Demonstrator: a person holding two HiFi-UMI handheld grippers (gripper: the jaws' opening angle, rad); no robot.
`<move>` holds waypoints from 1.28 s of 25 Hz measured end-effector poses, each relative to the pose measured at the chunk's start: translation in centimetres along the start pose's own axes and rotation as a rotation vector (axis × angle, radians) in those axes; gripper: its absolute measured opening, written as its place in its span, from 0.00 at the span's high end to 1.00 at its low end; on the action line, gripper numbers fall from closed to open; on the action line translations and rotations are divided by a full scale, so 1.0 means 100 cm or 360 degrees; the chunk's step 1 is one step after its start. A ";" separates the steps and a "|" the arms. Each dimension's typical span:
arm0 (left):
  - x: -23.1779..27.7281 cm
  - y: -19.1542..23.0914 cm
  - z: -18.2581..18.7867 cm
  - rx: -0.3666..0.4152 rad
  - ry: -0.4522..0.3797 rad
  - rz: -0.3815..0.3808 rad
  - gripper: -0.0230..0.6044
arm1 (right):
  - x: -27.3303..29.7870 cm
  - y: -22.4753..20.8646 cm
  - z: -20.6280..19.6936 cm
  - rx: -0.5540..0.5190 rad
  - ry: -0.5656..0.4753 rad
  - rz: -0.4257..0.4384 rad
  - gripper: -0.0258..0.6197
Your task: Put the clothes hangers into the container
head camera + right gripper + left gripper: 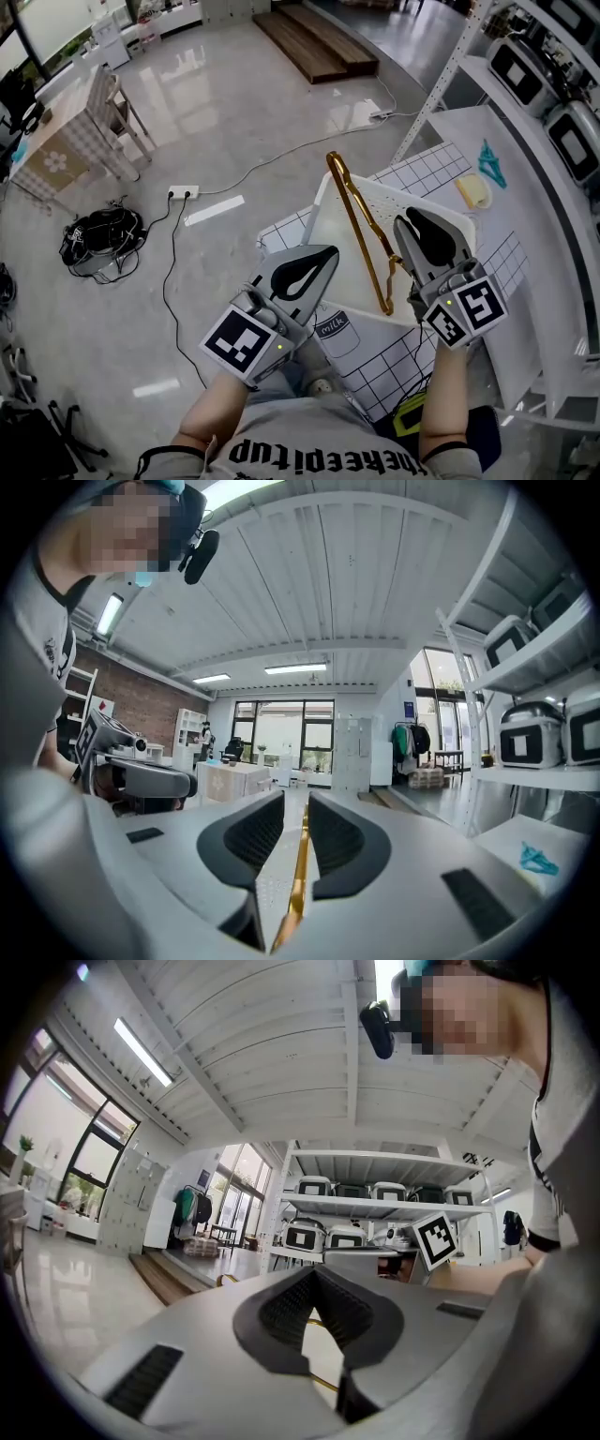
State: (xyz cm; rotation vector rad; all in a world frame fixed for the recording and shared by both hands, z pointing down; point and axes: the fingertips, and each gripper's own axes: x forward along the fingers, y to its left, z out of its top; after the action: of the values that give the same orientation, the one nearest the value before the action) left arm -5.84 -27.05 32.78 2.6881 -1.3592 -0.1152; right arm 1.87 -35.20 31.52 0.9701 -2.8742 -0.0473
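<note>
The white container (339, 258) sits on the table (417, 171) and holds one gold hanger (361, 225), whose hook pokes up past the container's far rim. A teal hanger (491, 164) lies on the table beyond the container. Just in front of the container, the checked cloth shows a carton drawing (335, 329) marked "milk". Only the right gripper view shows the right gripper (417, 217) with its fingers spread and the gold bar running free between them. The left gripper (331, 251) is at the container's near left corner, fingertips together and empty.
</note>
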 end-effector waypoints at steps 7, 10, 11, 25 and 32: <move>0.005 -0.007 0.000 0.0016 -0.0013 -0.0027 0.94 | -0.011 -0.001 0.005 0.0000 -0.0020 0.0000 0.81; 0.006 -0.012 0.000 0.0007 -0.0004 -0.0044 0.94 | -0.018 0.001 0.011 0.0004 -0.0043 -0.0005 0.81; 0.006 -0.013 0.001 0.0027 -0.0022 -0.0049 0.94 | -0.021 0.002 0.014 0.0011 -0.0055 -0.0007 0.82; 0.024 -0.059 0.008 0.0053 -0.0068 -0.0251 0.94 | -0.087 0.007 0.052 -0.0041 -0.0175 -0.0144 0.97; 0.039 -0.091 0.011 0.0075 -0.0091 -0.0399 0.94 | -0.125 0.010 0.055 -0.0033 -0.0186 -0.0228 0.97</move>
State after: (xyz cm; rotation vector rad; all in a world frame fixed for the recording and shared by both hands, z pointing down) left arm 3.62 -24.96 30.26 2.9049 -1.0448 -0.1876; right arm 10.50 -26.85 24.96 1.2063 -2.8954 -0.1504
